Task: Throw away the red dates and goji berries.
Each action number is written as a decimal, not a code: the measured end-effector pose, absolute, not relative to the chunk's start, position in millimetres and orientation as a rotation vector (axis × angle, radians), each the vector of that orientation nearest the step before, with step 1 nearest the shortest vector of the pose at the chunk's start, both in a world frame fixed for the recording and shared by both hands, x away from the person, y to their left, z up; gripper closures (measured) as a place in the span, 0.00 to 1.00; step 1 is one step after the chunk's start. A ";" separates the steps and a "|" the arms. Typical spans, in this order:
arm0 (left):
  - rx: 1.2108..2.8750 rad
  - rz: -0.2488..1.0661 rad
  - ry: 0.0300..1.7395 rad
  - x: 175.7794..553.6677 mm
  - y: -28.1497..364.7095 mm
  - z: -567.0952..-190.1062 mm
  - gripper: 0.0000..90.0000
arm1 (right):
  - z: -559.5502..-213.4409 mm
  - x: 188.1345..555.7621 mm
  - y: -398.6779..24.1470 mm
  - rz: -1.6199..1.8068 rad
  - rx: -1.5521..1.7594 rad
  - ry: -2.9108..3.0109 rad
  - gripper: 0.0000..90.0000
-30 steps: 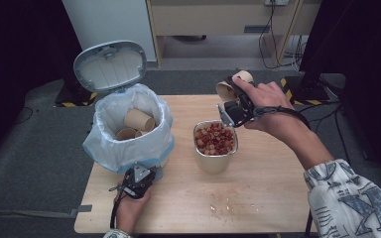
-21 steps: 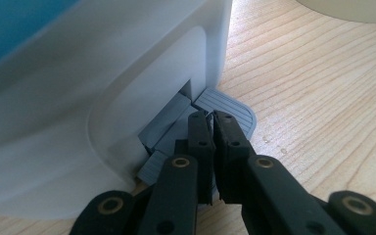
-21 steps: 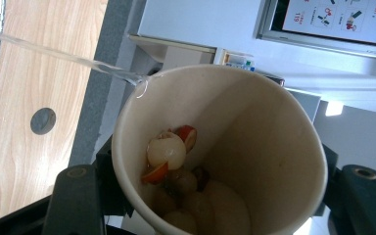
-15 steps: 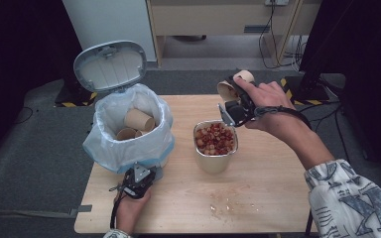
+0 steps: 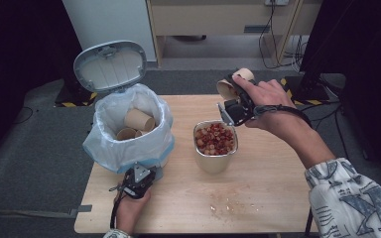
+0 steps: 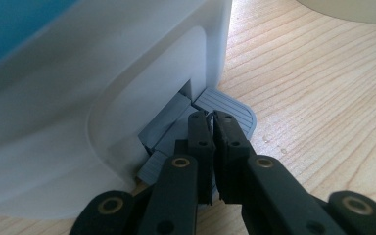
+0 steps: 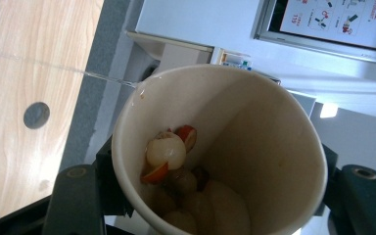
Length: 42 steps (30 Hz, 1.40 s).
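- While the left gripper point(image 5: 138, 182) presses its closed jaws down on the grey pedal point(image 6: 225, 110) at the foot of the bin point(image 5: 129, 144), the lid point(image 5: 110, 65) stands open at the far left of the table point(image 5: 278, 198).
- The right gripper point(image 5: 234, 101) clasps a paper cup point(image 5: 235, 82) by its sides, tilted above and just behind the metal container point(image 5: 215, 148), which is full of red and pale scraps.
- The paper cup looks light and thin-walled; a hard squeeze would likely buckle it, so holding it across the middle of the wall, as now, seems right. With a few scraps left inside, it should tip slowly to avoid spilling.
- The pedal is stiff plastic and takes a firm push; the jaw tips sit on its near part and could slip off the ribbed edge.
- The right gripper view looks into the cup point(image 7: 220, 152): pale round pieces and red bits lie at the bottom, which the high view hides.
- The high view shows other used cups point(image 5: 135, 124) already in the bin liner and crumbs point(image 5: 223, 204) on the table's near edge; I cannot tell what they are.
- The left gripper view shows the pedal's contact close up.
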State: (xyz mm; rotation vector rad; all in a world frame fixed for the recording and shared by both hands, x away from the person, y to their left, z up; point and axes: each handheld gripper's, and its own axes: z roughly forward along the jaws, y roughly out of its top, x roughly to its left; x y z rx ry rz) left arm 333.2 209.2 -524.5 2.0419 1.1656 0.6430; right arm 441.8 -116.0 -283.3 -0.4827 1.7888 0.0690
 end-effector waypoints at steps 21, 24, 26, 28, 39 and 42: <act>2.041 0.641 1.166 333.2 209.3 -524.5 0.95 | -294.2 441.6 -106.6 -0.082 -0.603 1.751 0.39; 2.041 0.643 1.165 333.1 209.2 -524.5 0.95 | -295.4 441.6 -107.0 -0.100 -0.615 1.744 0.39; 2.041 0.642 1.166 333.1 209.2 -524.5 0.95 | -293.6 442.0 -107.7 -0.095 -0.608 1.741 0.39; 2.041 0.642 1.166 333.1 209.2 -524.5 0.95 | -293.2 441.7 -109.2 -0.110 -0.609 1.730 0.39; 2.042 0.643 1.166 333.1 209.1 -524.4 0.95 | -304.6 441.5 -110.2 -0.180 -0.669 1.740 0.39; 2.041 0.642 1.166 333.1 209.2 -524.4 0.95 | -309.2 441.5 -105.6 -0.188 -0.687 1.730 0.39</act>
